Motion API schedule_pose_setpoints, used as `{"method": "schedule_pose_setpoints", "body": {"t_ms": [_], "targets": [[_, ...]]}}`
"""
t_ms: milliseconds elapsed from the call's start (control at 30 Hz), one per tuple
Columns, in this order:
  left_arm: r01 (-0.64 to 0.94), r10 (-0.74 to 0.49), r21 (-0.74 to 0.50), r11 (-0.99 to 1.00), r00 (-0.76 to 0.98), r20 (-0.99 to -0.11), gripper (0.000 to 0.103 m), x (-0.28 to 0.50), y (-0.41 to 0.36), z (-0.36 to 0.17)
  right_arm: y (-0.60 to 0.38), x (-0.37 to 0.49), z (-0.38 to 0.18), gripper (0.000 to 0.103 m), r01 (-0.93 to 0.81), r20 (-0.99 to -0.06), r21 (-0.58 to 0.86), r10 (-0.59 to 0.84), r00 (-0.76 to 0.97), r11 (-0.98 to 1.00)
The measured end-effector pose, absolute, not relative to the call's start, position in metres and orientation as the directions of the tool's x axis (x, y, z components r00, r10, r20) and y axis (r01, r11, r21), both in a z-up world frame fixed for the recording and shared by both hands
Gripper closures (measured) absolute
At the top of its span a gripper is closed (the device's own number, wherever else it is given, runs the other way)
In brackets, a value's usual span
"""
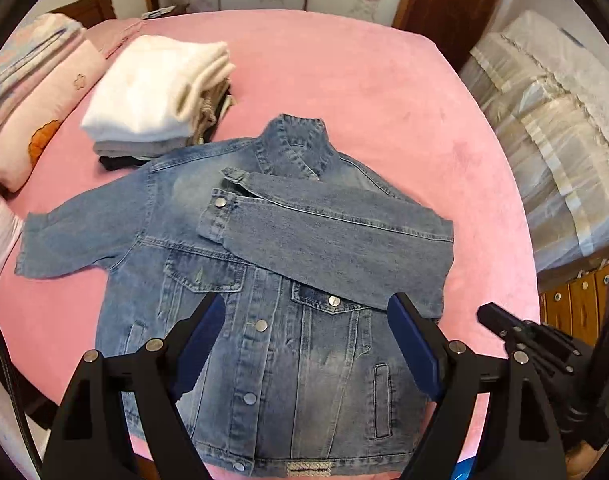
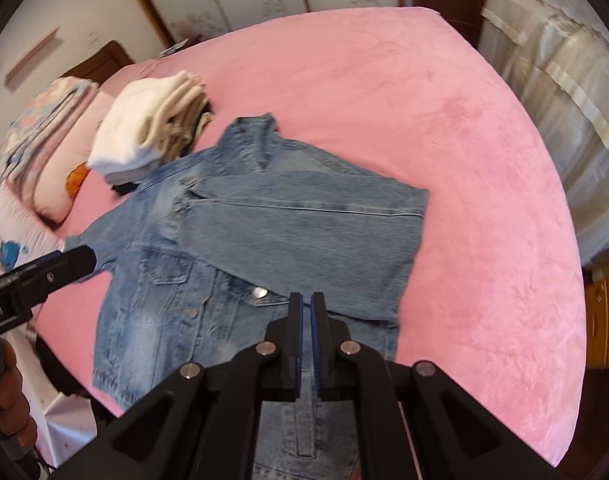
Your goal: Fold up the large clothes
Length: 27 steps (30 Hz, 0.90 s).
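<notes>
A blue denim jacket (image 1: 240,264) lies front up on the pink bed (image 1: 344,92). Its right sleeve (image 1: 328,236) is folded across the chest; the left sleeve (image 1: 72,240) lies spread out to the left. My left gripper (image 1: 308,320) is open and empty, above the jacket's lower front. My right gripper (image 2: 307,304) is shut with nothing between its fingers, above the jacket (image 2: 264,224) near the right chest pocket. The right gripper also shows at the right edge of the left wrist view (image 1: 488,314).
A stack of folded clothes (image 1: 156,96) with a white top sits behind the jacket's left shoulder. Pillows (image 1: 36,92) lie at the left. A covered piece of furniture (image 1: 556,132) and a wooden cabinet (image 1: 576,300) stand right of the bed.
</notes>
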<state>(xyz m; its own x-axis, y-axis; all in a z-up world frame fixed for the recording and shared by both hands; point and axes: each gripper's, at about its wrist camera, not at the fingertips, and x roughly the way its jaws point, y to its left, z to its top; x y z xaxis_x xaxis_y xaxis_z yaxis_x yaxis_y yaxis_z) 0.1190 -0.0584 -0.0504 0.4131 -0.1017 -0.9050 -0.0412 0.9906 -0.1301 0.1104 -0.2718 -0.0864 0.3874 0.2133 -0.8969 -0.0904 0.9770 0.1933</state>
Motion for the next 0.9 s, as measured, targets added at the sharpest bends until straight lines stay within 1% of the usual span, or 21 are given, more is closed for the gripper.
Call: {"method": "schedule_pose_setpoints", "body": {"t_ms": [333,500,667,833,900], "targets": [[-0.087,-0.058,-0.104,0.991,0.420,-0.906,0.021,0.085,-0.011,-0.026,-0.212,0.102,-0.069,0.099,-0.182,-0.883,0.219,0.274,0.381,0.958],[-0.103,-0.049,-0.099,0.990,0.401,-0.915,0.021,0.074,0.032,-0.024,-0.168,0.099,-0.057,0.099,-0.223,-0.868,0.229,0.303,0.394,0.947],[-0.164,-0.046,-0.122,0.979,0.405,-0.913,0.021,0.071,0.102,-0.032,-0.109,0.100,-0.054,0.099,-0.273,-0.860,0.218,0.317,0.400,0.937],[-0.228,-0.052,-0.148,0.962,0.381,-0.923,0.021,0.072,0.189,-0.056,-0.037,0.105,-0.063,0.099,-0.290,-0.857,0.211,0.320,0.404,0.933],[-0.254,-0.036,-0.142,0.957,0.379,-0.925,0.021,0.073,0.226,-0.070,-0.006,0.109,-0.071,0.099,-0.294,-0.853,0.221,0.330,0.404,0.930]]}}
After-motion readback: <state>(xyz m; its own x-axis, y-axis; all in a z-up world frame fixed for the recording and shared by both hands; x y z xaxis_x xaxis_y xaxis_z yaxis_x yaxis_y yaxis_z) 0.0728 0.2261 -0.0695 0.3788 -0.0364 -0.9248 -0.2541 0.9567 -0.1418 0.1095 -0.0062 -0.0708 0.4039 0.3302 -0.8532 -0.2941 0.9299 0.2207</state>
